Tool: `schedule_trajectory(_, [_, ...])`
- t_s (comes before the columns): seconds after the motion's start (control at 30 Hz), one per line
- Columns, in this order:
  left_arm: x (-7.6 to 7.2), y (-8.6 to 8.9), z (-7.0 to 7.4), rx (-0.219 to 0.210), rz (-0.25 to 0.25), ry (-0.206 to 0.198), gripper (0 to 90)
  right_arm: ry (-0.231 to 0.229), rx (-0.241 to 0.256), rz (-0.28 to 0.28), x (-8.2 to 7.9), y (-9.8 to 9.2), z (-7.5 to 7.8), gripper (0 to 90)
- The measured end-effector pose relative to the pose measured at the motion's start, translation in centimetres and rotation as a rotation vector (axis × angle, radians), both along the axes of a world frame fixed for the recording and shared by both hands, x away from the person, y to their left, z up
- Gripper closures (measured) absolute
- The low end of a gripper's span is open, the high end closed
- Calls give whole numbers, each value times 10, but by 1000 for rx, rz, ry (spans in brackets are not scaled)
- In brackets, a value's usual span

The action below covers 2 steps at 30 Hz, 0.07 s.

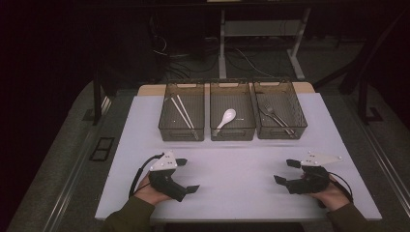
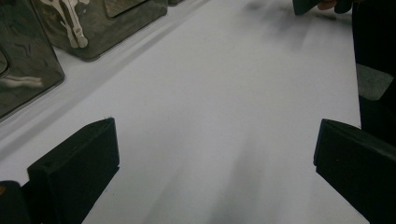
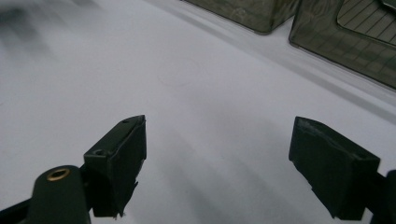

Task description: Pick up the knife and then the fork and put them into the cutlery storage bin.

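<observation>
Both the left gripper (image 1: 186,175) and right gripper (image 1: 286,171) rest released on the table (image 1: 232,159), apparently well short of the spoon (image 1: 225,119).

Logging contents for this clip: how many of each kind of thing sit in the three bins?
Chopsticks: 2
Spoon: 1
Forks: 2, as far as the dark bin lets me tell
Total: 5
</observation>
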<state>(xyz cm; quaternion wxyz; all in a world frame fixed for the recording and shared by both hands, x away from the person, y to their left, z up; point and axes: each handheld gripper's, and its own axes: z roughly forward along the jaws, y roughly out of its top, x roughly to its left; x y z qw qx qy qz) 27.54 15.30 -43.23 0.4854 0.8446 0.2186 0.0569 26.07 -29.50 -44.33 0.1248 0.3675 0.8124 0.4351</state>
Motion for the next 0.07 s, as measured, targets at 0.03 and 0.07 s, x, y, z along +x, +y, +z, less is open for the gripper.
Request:
schedule_trajectory(0.03, [0, 0, 0, 1, 0, 0, 0, 2, 2, 0, -1, 0, 0, 189])
schedule_trajectory(0.07, [0, 0, 0, 1, -1, -2, 0, 0, 4, 1, -1, 0, 0, 188])
